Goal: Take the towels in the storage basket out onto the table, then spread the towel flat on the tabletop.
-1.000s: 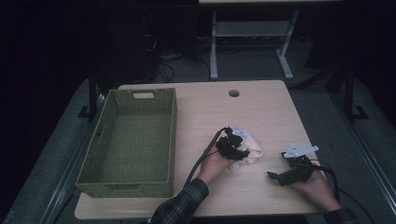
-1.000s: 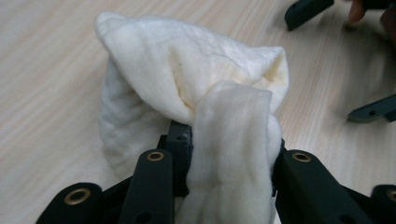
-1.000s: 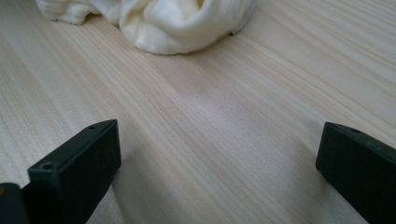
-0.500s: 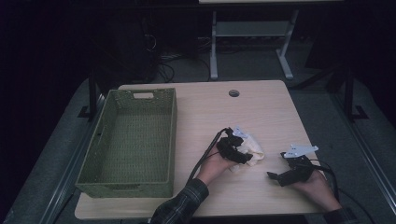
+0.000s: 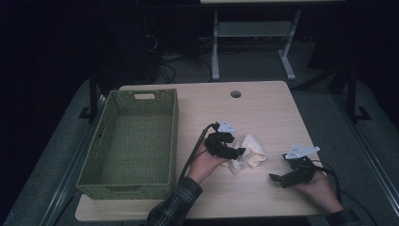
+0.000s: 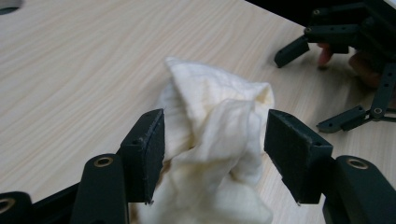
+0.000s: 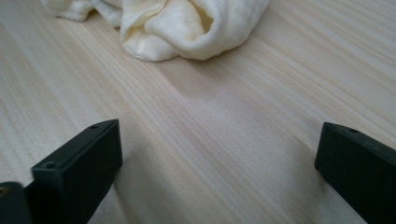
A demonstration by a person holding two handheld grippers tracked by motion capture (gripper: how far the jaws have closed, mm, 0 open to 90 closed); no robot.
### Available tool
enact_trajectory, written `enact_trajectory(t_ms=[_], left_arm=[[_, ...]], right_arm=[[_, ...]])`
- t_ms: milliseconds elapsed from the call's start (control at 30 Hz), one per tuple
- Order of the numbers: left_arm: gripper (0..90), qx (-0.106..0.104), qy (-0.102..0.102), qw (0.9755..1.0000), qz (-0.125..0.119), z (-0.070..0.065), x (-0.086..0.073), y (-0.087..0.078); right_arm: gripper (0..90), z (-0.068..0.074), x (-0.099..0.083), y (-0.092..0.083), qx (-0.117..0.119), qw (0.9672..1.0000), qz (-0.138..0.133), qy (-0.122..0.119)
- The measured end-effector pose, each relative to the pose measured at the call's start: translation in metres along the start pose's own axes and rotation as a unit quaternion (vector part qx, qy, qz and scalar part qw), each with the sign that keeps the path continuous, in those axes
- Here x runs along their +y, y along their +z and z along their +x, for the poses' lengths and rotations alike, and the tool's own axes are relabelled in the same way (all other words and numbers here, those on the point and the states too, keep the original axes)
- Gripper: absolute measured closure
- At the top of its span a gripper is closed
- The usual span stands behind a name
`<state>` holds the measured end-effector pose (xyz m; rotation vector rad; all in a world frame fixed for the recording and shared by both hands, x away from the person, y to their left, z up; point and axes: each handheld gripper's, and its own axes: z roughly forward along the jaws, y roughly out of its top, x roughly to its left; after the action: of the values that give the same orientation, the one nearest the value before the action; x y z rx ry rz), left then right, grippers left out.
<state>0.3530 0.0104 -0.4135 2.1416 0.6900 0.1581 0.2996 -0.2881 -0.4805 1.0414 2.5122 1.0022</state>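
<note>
A crumpled cream cloth (image 5: 252,152) lies on the wooden table (image 5: 263,108), right of centre. My left gripper (image 5: 238,151) hovers at the cloth's left side. In the left gripper view the cloth (image 6: 210,107) rises between the two pads; the jaws have just been opening and do not press on it, so the left gripper (image 6: 215,137) is open. My right gripper (image 5: 276,178) rests low near the table's front right, open wide with bare wood between its jaws (image 7: 219,140). Its view has the cloth (image 7: 187,23) farther ahead.
A green woven basket (image 5: 94,155) with nothing in it stands along the table's left side. A round cable hole (image 5: 235,93) sits near the far edge. From the left gripper view, the right gripper (image 6: 301,93) shows beyond the cloth. Dark floor and a metal stand lie behind.
The left gripper's jaws have spread apart and let go of the cloth, and that hand has lifted and drawn back slightly. The right gripper has stayed put.
</note>
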Motion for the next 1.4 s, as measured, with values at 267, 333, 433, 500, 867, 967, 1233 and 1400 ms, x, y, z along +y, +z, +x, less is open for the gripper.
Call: enact_trajectory(t_ms=[267, 333, 433, 500, 867, 967, 1233, 1400], left_arm=[[38.3, 0.018, -0.015, 0.9997, 0.01, 0.003, -0.019, -0.012], [38.7, 0.016, -0.019, 0.9995, 0.018, 0.002, -0.024, -0.012], [38.9, 0.014, -0.017, 0.9994, 0.026, -0.001, -0.031, -0.011], [38.9, 0.01, -0.017, 0.9993, 0.031, -0.003, -0.035, -0.011], [38.9, 0.021, -0.017, 0.999, 0.037, -0.007, -0.042, -0.012], [38.9, 0.02, -0.017, 0.9988, 0.041, -0.009, -0.042, -0.01], [38.9, 0.025, -0.015, 0.9985, 0.046, -0.007, -0.045, -0.01], [38.8, 0.024, -0.013, 0.9984, 0.05, -0.008, -0.046, -0.01]], right_arm=[[15.7, 0.0, 0.011, -0.009, 0.011, 0.9995, -0.027, -0.012], [18.7, -0.003, 0.015, -0.011, 0.019, 0.999, -0.041, -0.005], [23.4, -0.007, 0.02, -0.015, 0.04, 0.9973, -0.062, 0.0], [26.3, -0.009, 0.024, -0.016, 0.044, 0.9969, -0.065, 0.0], [37.6, 0.0, 0.062, -0.014, 0.068, 0.9934, -0.082, -0.043], [40.8, 0.008, 0.074, -0.012, 0.075, 0.9919, -0.083, -0.06], [48.8, 0.028, 0.104, 0.006, 0.102, 0.987, -0.085, -0.09], [53.6, 0.032, 0.116, 0.019, 0.111, 0.9857, -0.082, -0.096]])
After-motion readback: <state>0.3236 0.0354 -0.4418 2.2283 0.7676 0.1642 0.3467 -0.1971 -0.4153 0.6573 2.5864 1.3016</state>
